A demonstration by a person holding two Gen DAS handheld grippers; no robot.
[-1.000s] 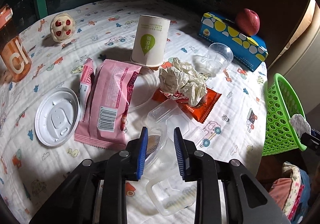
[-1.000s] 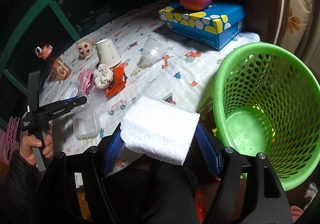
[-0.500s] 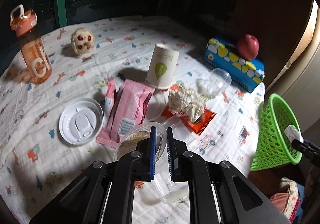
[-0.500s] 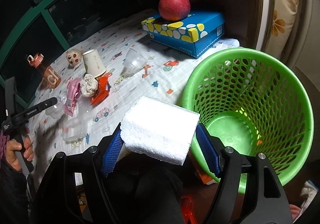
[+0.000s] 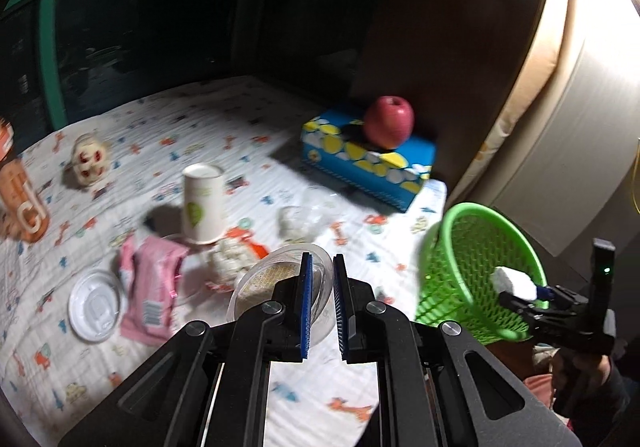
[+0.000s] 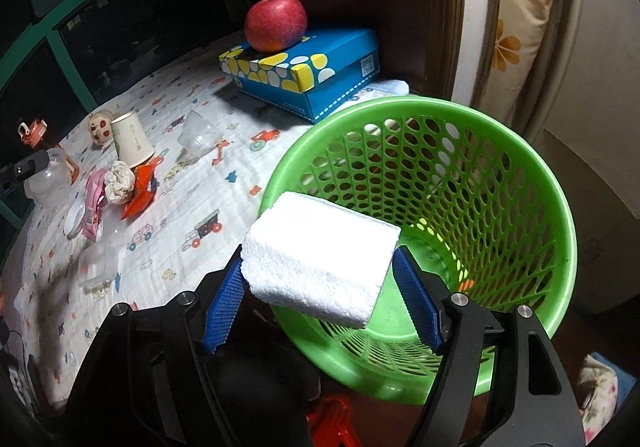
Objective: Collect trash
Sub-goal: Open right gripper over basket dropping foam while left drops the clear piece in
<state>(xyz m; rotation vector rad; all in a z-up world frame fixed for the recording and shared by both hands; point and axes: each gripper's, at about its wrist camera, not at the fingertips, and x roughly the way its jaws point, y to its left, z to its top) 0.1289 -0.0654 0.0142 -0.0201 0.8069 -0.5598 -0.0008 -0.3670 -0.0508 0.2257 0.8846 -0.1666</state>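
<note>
While the right tool point(image 6: 320, 287) grips the foam block point(image 6: 320, 255) just short of the green basket point(image 6: 520, 175), the left tool point(image 5: 320, 307) pinches a clear lid point(image 5: 256, 279); next: ease forward, release.

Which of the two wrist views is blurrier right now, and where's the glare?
Left wrist view: motion-smeared across the tablecloth and paper cup, with glare blown out at the upper right corner. Right wrist view: sharp on the foam block and green basket, dim only toward the dark window.
</note>
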